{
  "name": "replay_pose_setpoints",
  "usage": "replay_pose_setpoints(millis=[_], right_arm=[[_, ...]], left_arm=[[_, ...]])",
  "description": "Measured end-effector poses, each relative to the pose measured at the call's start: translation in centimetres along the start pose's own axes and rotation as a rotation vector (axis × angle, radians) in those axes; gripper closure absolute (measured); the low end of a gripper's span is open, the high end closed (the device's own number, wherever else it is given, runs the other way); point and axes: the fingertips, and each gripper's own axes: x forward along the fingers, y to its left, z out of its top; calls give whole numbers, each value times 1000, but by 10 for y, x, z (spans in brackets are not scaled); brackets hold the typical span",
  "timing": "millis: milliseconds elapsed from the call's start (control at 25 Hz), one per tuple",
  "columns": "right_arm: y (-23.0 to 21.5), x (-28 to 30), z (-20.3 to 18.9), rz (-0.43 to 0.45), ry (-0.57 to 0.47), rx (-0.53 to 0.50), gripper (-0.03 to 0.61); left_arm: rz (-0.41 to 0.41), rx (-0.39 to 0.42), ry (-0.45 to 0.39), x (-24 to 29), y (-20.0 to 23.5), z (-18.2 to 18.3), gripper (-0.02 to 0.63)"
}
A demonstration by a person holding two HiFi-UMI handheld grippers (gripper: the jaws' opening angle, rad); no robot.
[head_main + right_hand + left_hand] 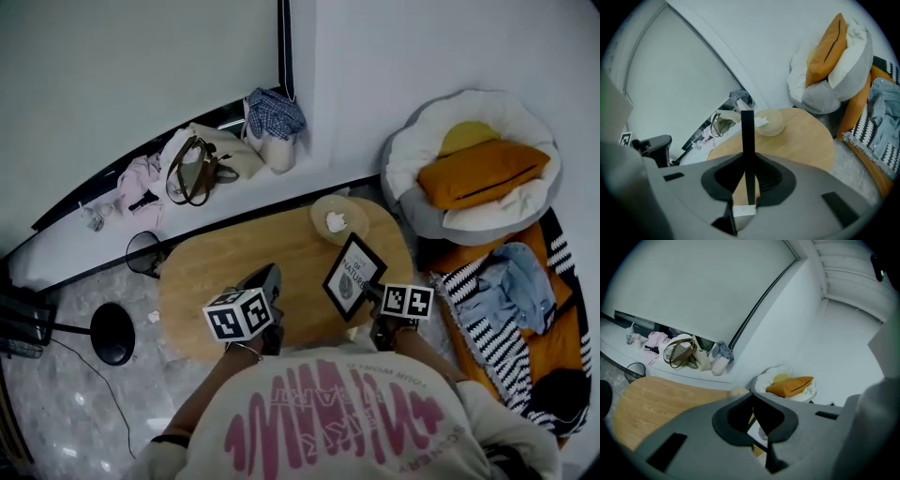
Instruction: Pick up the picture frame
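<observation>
Picture frame (353,277) sits between right tongs (746,192) (clamped edgewise).

Head view: person (328,412) cut off by bottom edge; torso hides table's (234,262) near rim. Right gripper (377,296): jaws hidden under its marker cube (408,300), which also covers picture frame's (354,274) lower corner. Most frame print too small to read. Right gripper view: frame edge-on, face unseen. Left gripper (752,397) view: frame just a sliver. Ledge items (92,217) too small to ID.

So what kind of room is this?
Probably a living room at home: there's a low wooden table, a big round floor cushion with an orange pillow, and bags along the ledge.
</observation>
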Motion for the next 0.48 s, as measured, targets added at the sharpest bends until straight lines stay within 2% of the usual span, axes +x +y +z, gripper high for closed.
replay_pose_setpoints(millis=[280, 480], right_arm=[[35, -10, 21, 51, -90, -41, 505], [55, -23, 26, 73, -141, -67, 505]], left_arm=[[-24, 23, -35, -10, -4, 14, 609], [-23, 28, -33, -17, -3, 10, 609]])
